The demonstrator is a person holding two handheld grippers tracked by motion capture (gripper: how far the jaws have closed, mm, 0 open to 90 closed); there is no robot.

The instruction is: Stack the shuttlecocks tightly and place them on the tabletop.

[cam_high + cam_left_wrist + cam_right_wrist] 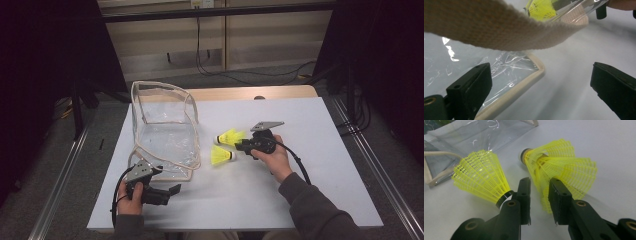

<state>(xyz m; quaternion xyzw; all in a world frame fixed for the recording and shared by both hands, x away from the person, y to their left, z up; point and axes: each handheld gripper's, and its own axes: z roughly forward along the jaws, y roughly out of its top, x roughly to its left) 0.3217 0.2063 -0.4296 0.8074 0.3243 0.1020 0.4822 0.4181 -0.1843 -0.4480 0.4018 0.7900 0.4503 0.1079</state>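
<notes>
2 tongs: right [539, 192] pinching shuttlecock [564, 167] skirt, left [539, 82] wide open.

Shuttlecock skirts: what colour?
Bright yellow mesh on both shuttlecocks, clearest in the right gripper view.

yellow shuttlecocks: two [231, 136] [221, 155]
clear bag: one [164, 131]
grippers: two [175, 190] [239, 145]

White table [310, 150]: pouch [165, 135], two shuttlecocks [222, 155].
</notes>
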